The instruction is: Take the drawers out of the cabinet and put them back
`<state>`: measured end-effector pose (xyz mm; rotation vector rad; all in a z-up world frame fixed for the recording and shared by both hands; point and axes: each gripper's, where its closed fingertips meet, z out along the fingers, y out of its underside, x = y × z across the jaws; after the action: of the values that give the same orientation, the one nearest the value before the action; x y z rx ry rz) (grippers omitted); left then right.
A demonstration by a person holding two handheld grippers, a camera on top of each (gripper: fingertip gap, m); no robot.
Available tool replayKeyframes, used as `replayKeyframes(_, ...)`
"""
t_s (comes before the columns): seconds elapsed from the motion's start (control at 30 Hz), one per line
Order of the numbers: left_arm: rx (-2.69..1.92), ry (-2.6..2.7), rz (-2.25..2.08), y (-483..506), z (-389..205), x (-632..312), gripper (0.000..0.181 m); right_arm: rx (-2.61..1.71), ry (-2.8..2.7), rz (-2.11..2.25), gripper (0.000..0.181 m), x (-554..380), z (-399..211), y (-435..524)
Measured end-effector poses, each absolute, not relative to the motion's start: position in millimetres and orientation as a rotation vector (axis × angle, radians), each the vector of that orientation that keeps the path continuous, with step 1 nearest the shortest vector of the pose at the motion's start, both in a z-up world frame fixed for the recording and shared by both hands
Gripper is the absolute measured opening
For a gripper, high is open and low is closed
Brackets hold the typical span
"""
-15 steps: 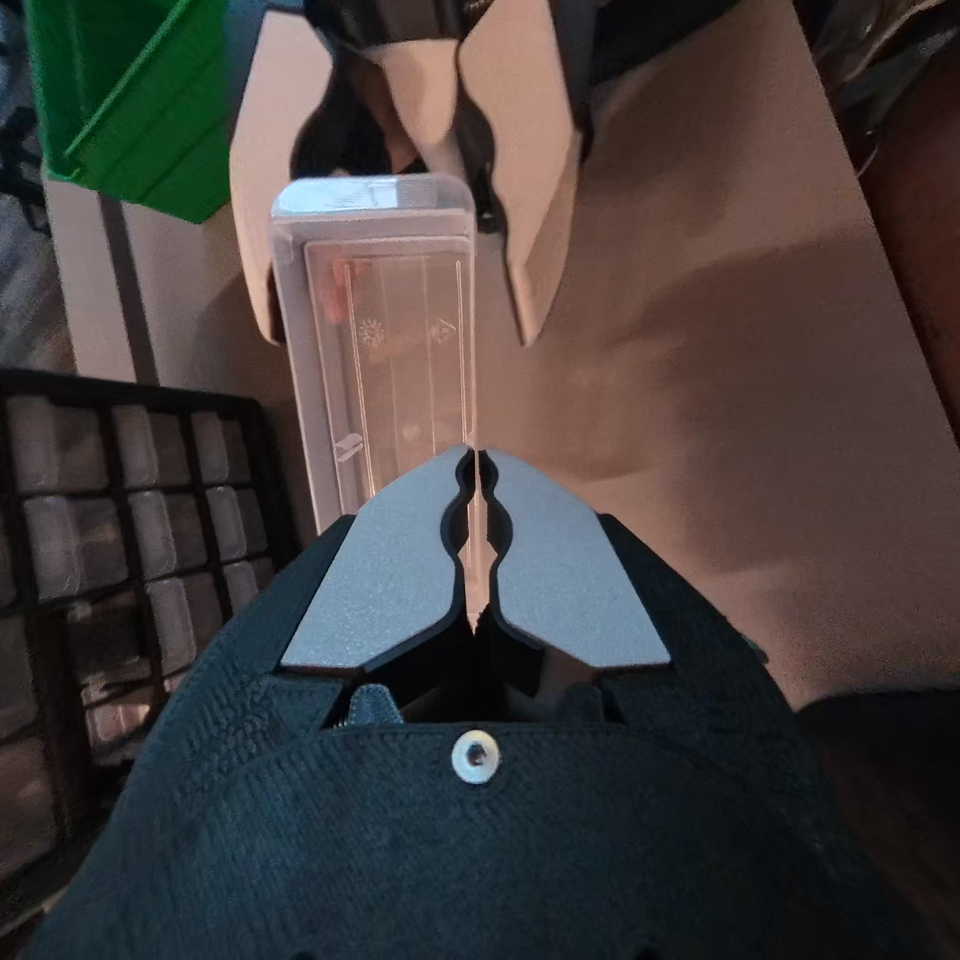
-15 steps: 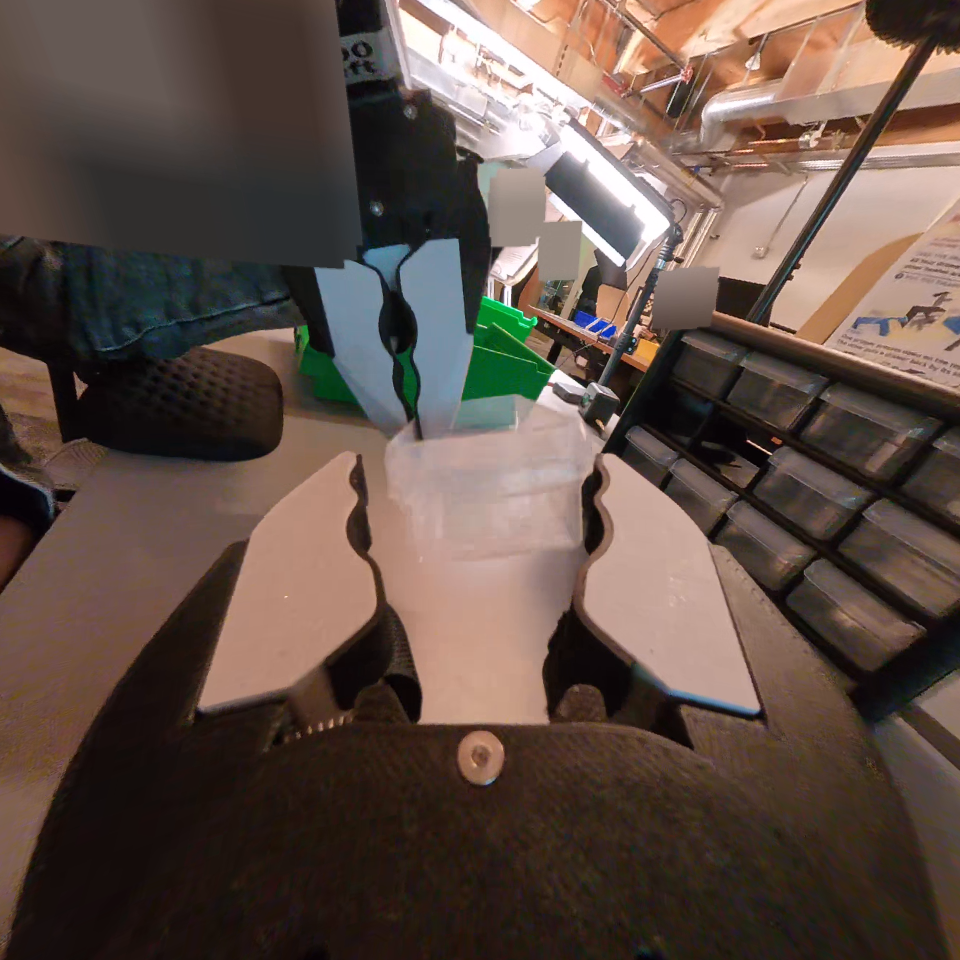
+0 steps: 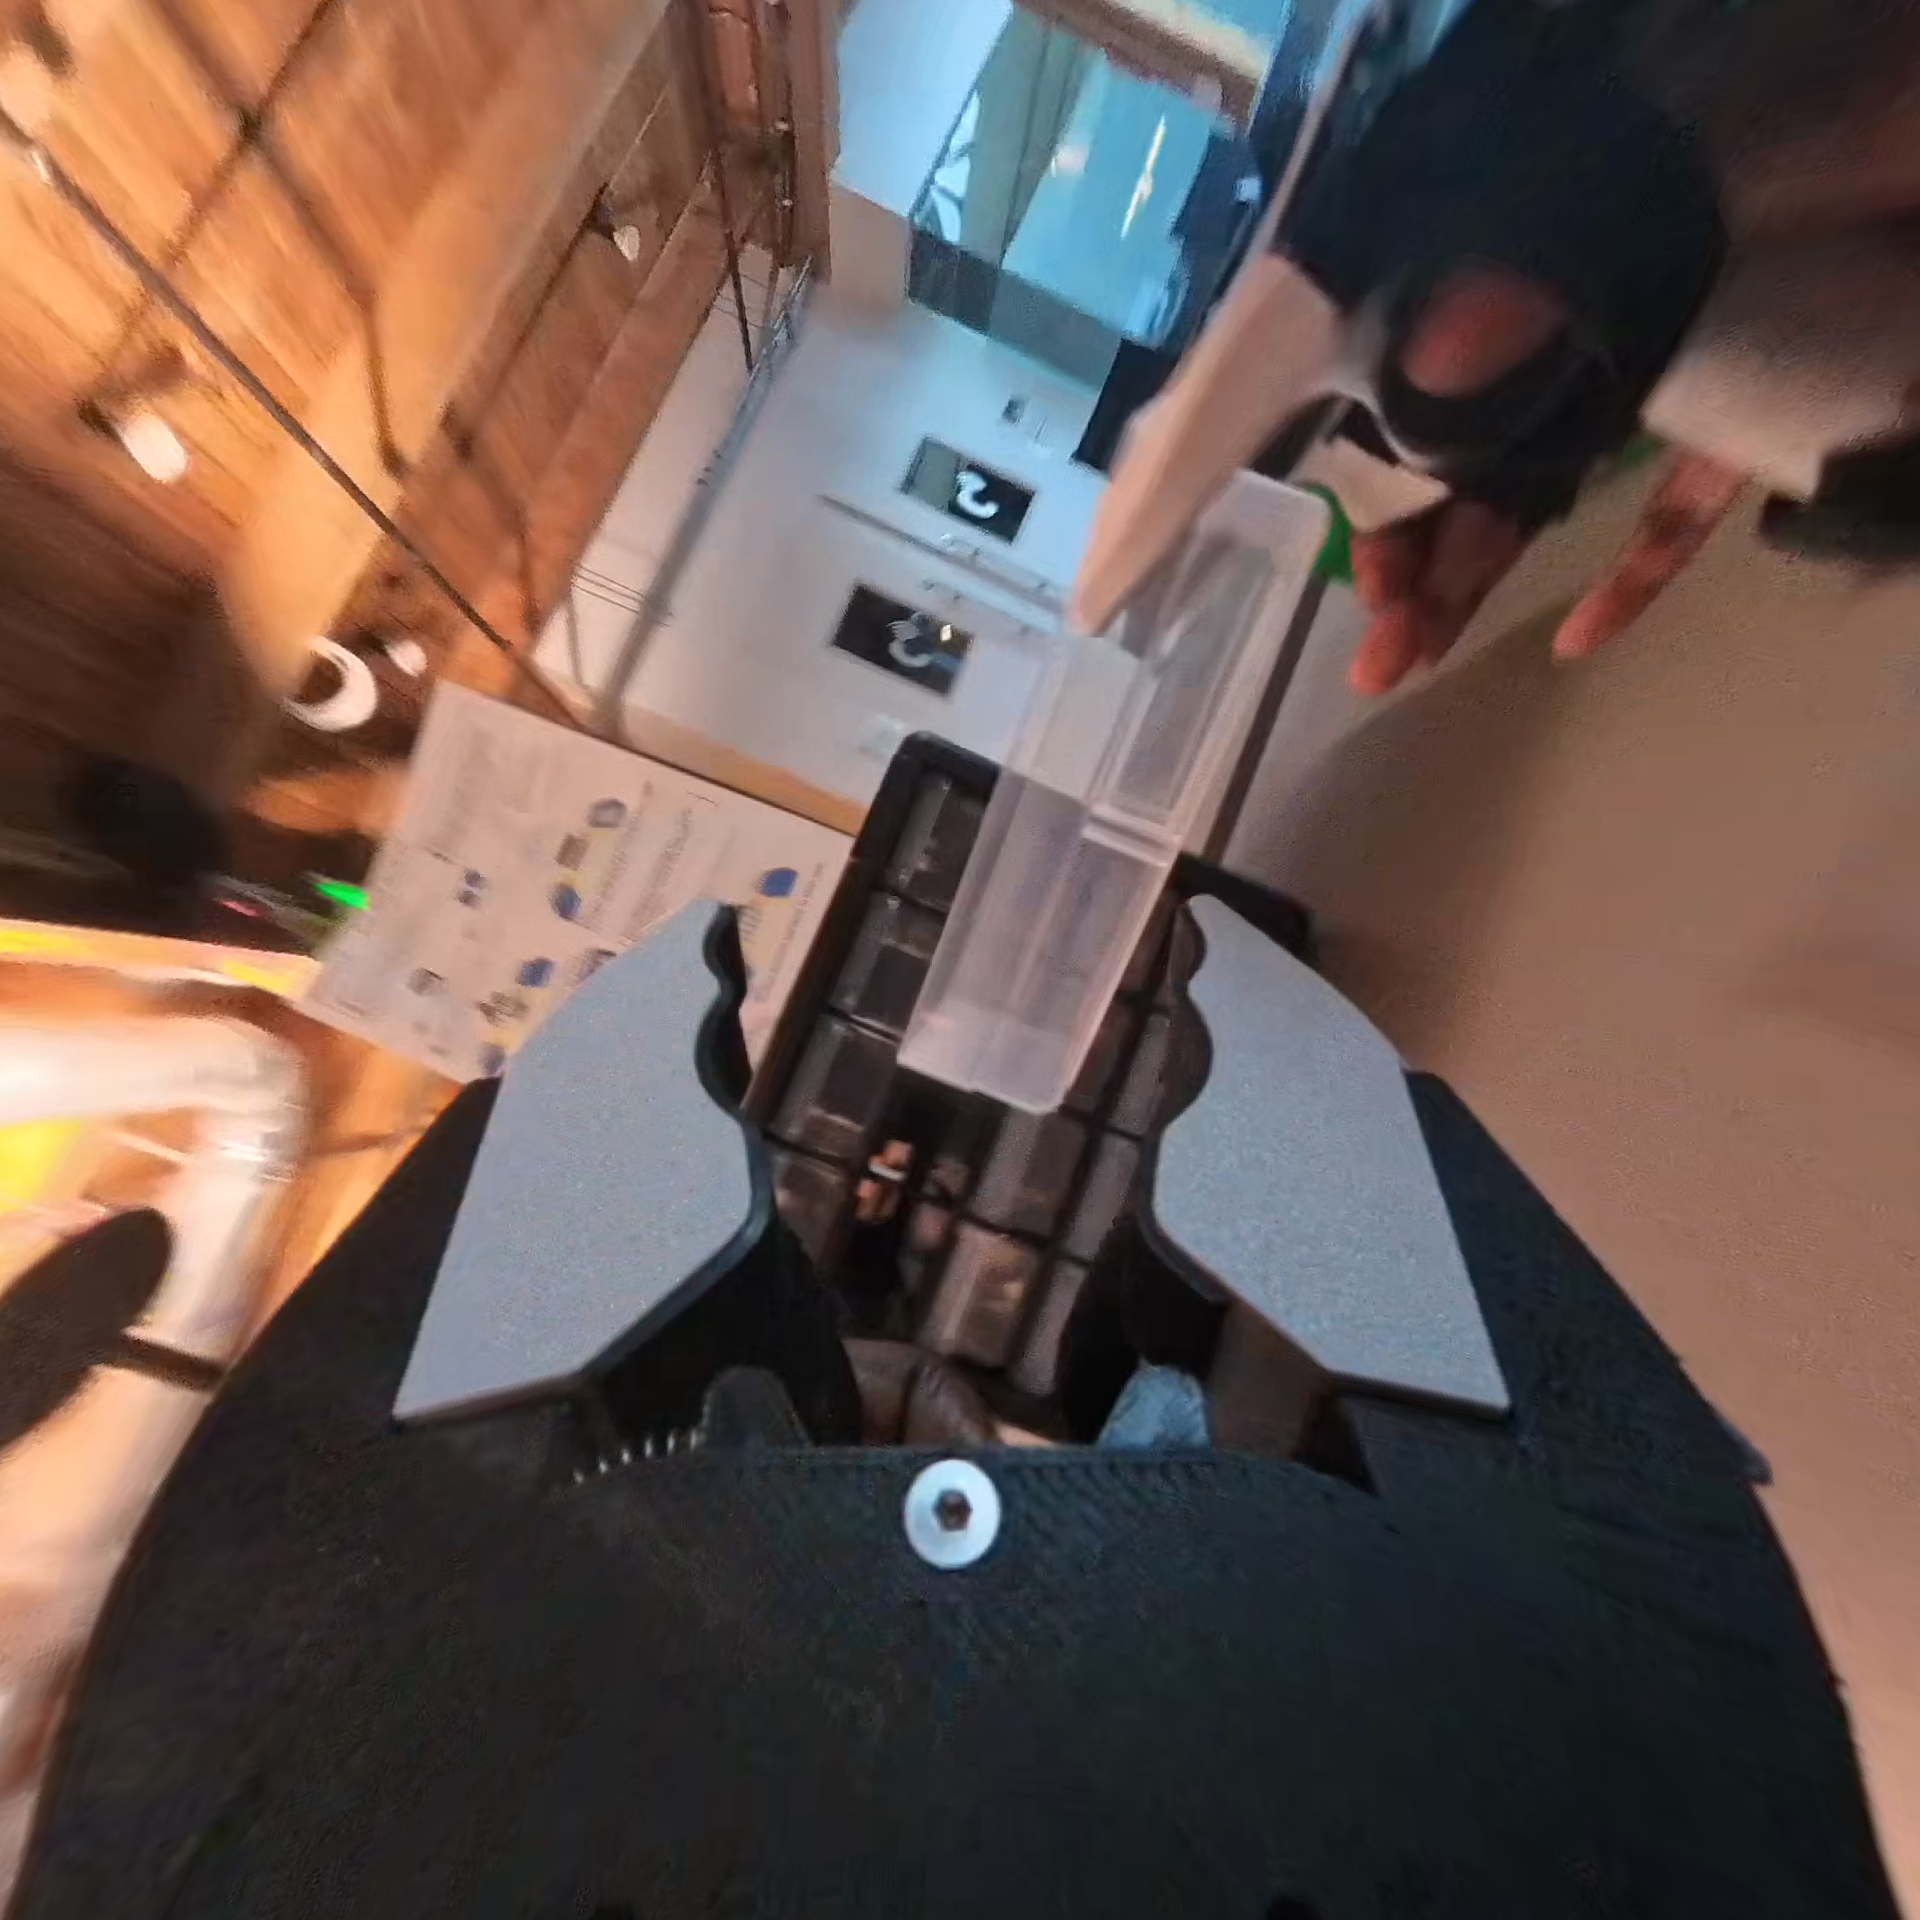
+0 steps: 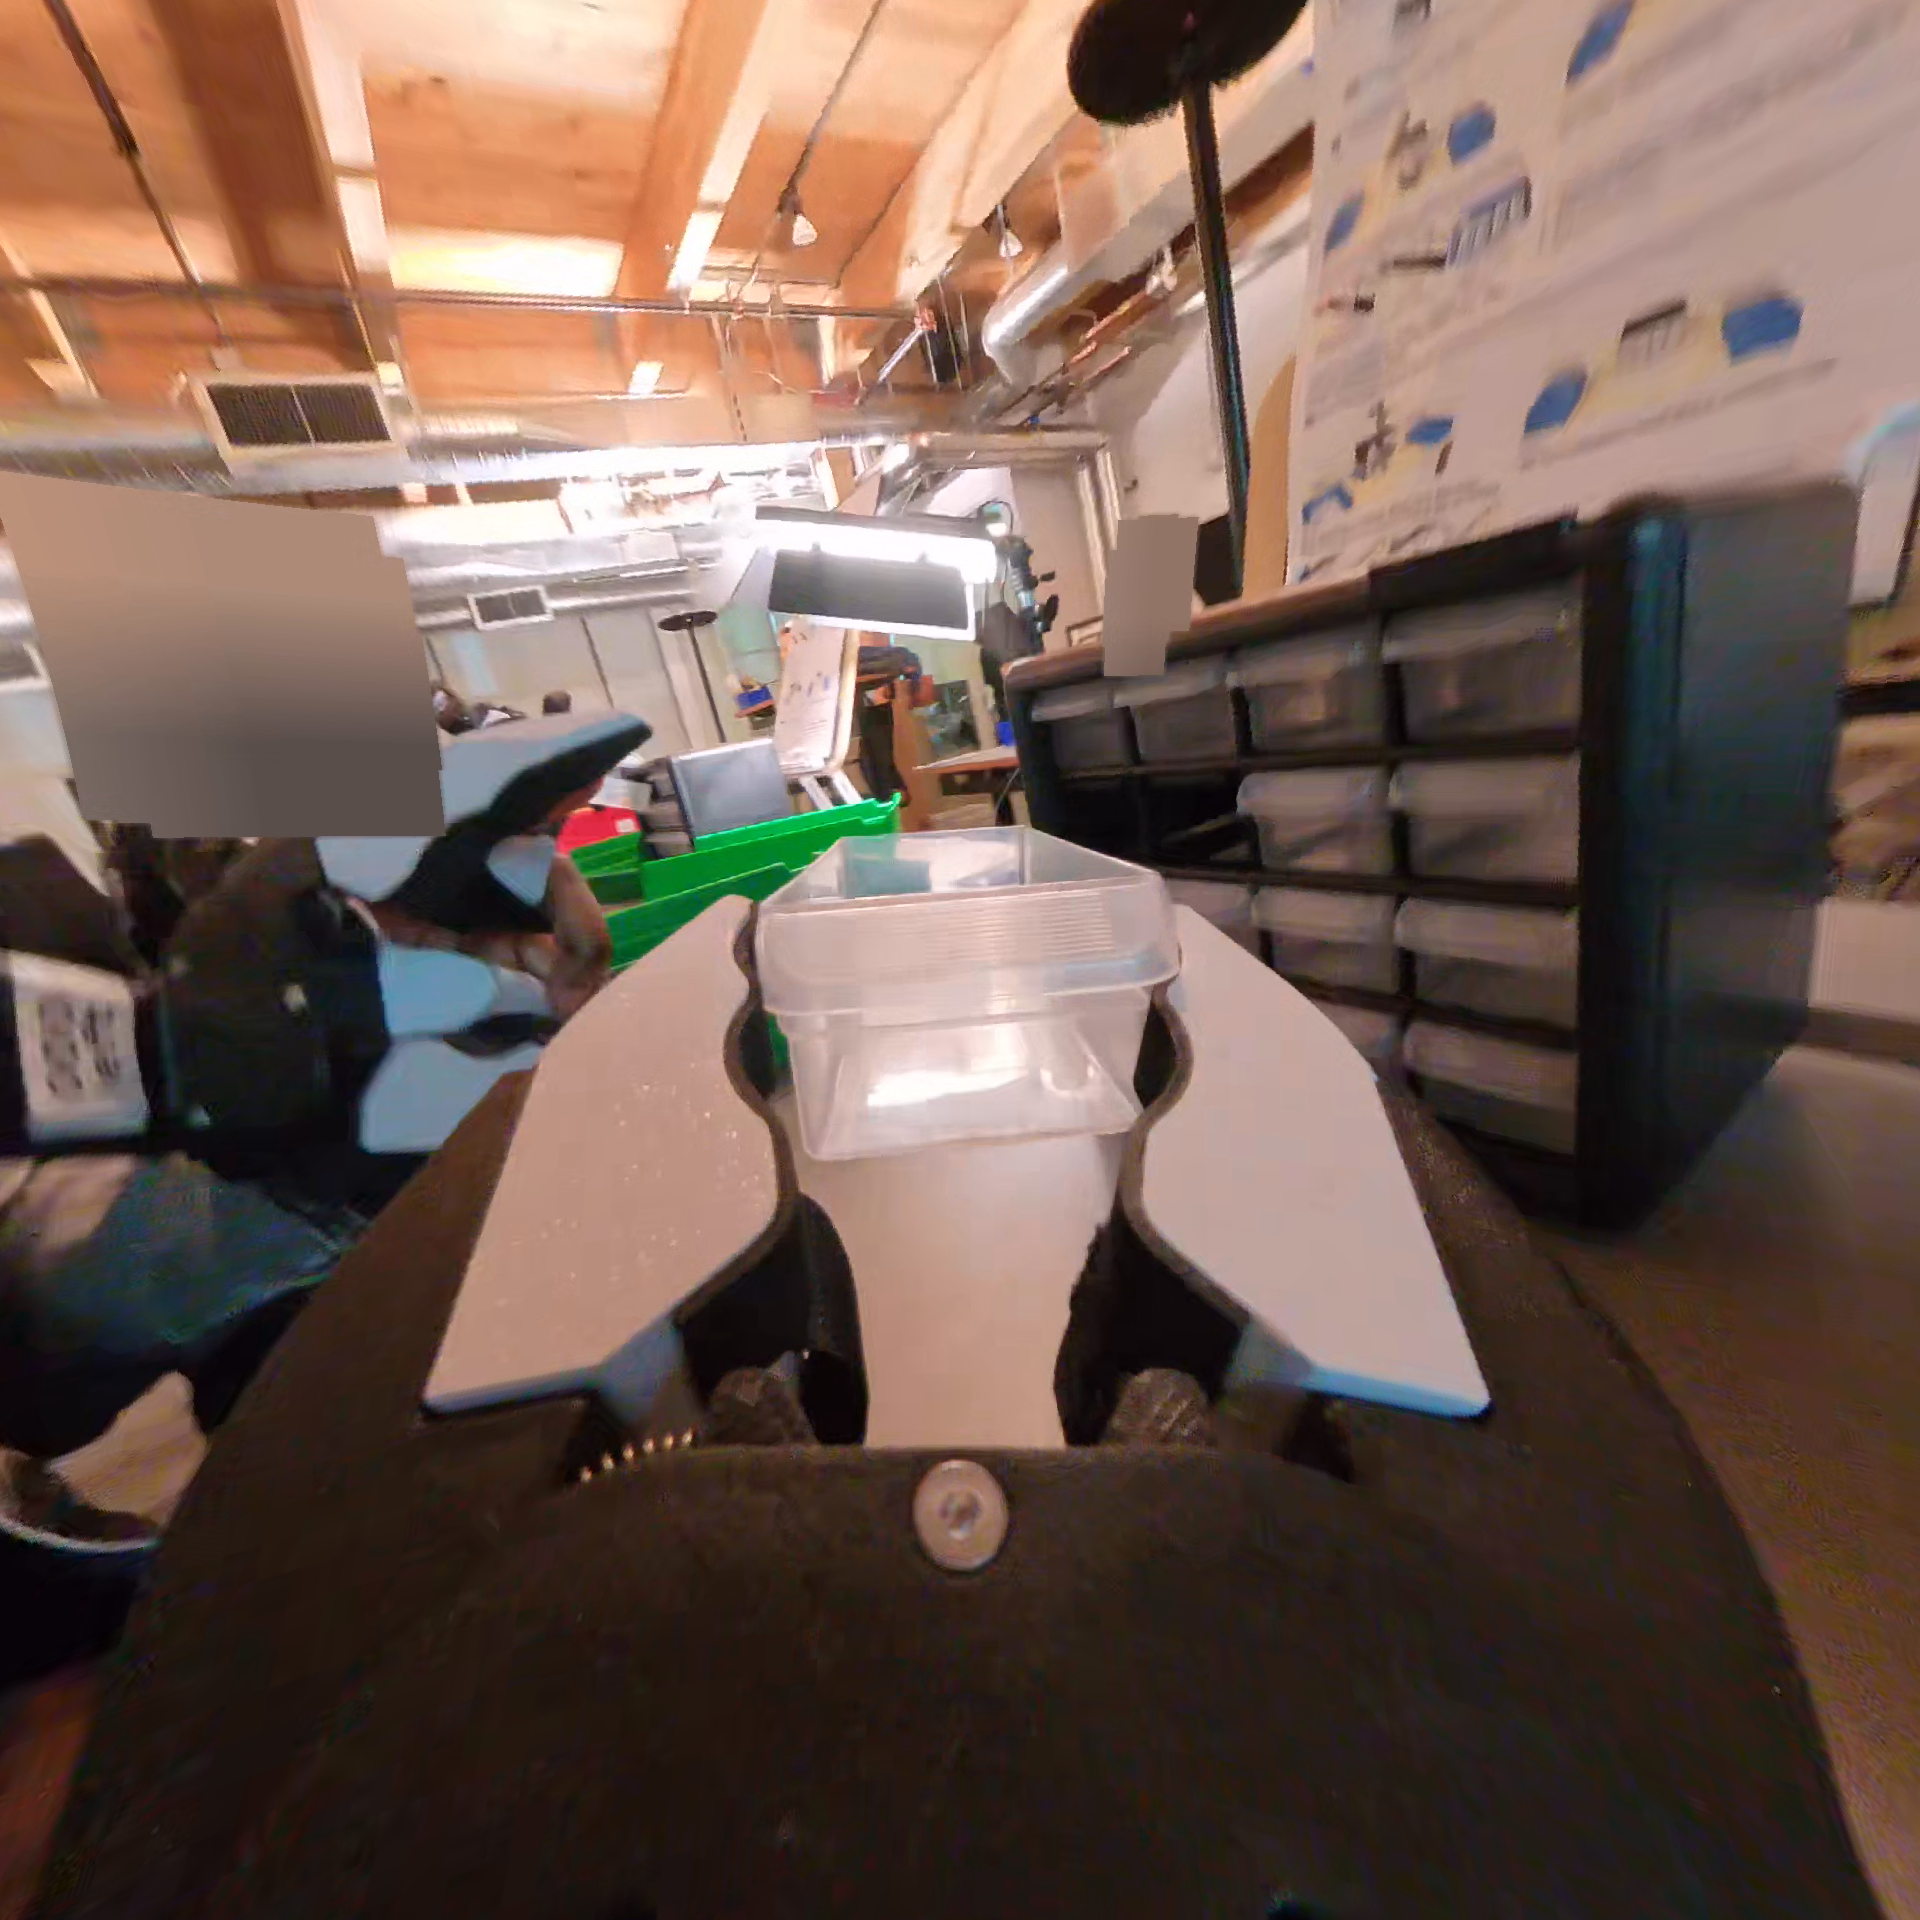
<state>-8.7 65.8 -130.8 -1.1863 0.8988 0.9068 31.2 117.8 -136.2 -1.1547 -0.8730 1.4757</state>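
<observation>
My right gripper point(image 4: 961, 997) pinches the clear drawer point(image 4: 966, 987) by its sides, held just above the beige desk point(image 4: 1766, 1351), left of the black cabinet point(image 4: 1455, 831). Left gripper point(image 3: 961, 997) is spread, empty, view blurred. Poster point(image 4: 1558, 260) behind the cabinet; print unreadable. Green bins point(image 4: 727, 862) behind, wooden ceiling beams point(image 4: 727, 156) overhead.

green bins point(image 4: 727, 862) | wall poster point(image 4: 1558, 260) | light panel point(image 4: 873, 592) | ceiling vent point(image 4: 296, 412)
</observation>
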Motion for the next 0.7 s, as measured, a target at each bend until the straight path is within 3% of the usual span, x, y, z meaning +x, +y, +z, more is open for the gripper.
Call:
replayKeyframes(0.17,-1.198,1.022,1.109,95.0,-156.6,-5.9,0.074,-1.219,-0.937,1.545,0.07,23.3,-146.8,108.5)
replayKeyframes(0.27,-1.239,1.044,1.122,101.7,-162.9,-13.8,0.049,-1.205,-1.002,1.555,0.07,20.7,-148.7,97.9)
replayKeyframes(0.37,-1.234,1.052,1.043,95.7,-162.3,-15.3,0.048,-1.15,-1.069,1.515,0.07,19.9,-147.8,88.0)
replayKeyframes(0.47,-1.209,0.997,0.829,84.6,-149.4,-12.2,0.047,-0.988,-1.098,1.61,0.069,30.1,-131.0,69.9)
replayKeyframes(0.57,-1.182,1.02,0.449,65.4,-141.9,4.5,0.047,-0.818,-1.142,1.636,0.089,40.1,-121.0,54.4)
replayKeyframes(0.7,-1.169,0.968,-0.069,41.9,-132.9,17.9,0.047,-0.652,-1.269,1.619,0.088,44.1,-125.6,27.0)
